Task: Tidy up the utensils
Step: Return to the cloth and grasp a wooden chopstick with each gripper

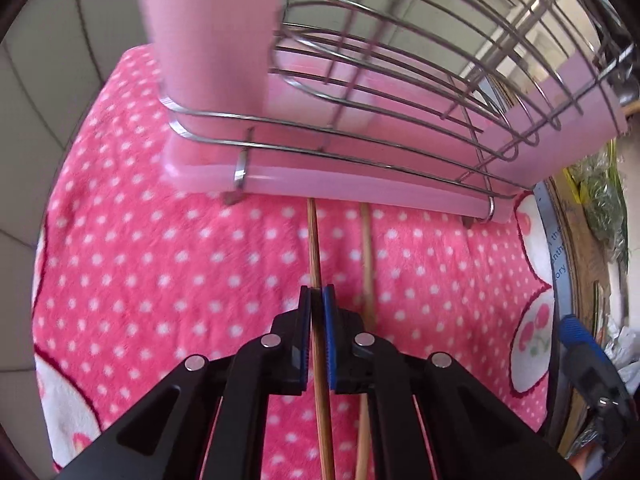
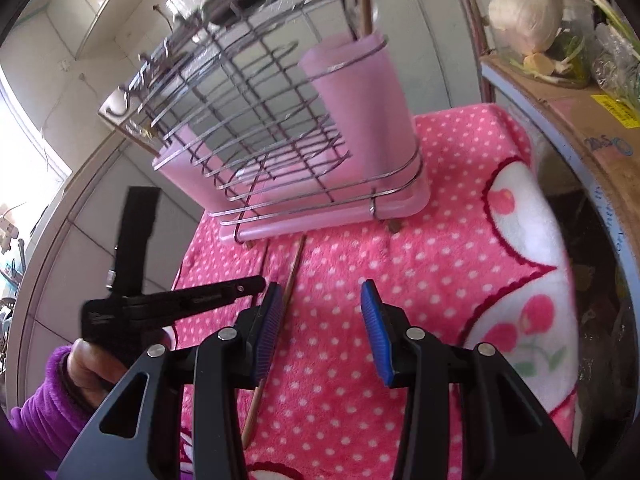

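Two chopsticks lie on the pink dotted blanket [image 1: 160,280] in front of the wire rack [image 1: 360,132]. The left gripper [image 1: 318,292] is clamped on the darker chopstick [image 1: 315,240]; the paler chopstick [image 1: 366,248] lies just beside it. The right gripper [image 2: 318,300] hangs above the blanket, jaws apart and holding nothing.

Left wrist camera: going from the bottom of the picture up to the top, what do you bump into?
Left gripper, jaws shut on a chopstick → pink polka-dot blanket → pink base tray of the utensil rack → wire basket.
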`<action>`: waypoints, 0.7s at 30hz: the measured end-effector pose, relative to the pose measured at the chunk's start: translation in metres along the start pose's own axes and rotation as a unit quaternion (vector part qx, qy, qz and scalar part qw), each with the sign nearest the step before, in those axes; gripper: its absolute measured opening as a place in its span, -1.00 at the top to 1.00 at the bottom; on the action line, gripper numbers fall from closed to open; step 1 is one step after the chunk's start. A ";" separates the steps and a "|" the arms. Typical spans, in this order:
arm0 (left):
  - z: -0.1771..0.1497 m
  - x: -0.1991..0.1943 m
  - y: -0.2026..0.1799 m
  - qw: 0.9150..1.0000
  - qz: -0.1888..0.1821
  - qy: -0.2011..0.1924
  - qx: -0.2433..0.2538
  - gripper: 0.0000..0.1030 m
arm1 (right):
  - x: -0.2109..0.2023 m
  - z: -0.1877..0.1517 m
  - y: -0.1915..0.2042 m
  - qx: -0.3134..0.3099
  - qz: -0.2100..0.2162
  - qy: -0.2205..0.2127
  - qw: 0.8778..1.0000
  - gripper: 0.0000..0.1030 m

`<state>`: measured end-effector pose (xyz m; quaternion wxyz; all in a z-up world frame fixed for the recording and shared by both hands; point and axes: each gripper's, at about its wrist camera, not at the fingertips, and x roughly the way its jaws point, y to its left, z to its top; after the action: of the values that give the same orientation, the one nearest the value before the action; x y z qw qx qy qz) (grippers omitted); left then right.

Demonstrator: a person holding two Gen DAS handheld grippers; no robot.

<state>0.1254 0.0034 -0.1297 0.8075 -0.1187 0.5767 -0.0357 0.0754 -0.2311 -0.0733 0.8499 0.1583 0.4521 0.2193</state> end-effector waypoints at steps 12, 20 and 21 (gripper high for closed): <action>-0.023 -0.013 0.059 1.000 0.004 0.022 -0.018 0.87 | 0.088 0.007 0.042 0.000 -0.007 0.106 0.994 0.19; -0.017 -0.005 0.065 0.999 0.001 0.036 -0.004 0.86 | 0.131 0.015 0.059 -0.037 -0.084 0.124 0.988 0.19; -0.014 -0.003 0.063 0.999 0.002 0.037 -0.003 0.86 | 0.135 0.014 0.059 -0.041 -0.090 0.126 0.987 0.23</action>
<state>0.1064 0.0631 -0.1453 0.7853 -0.1179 0.6066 -0.0366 0.1407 -0.1118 -0.1322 0.8085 0.0529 0.5581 0.1788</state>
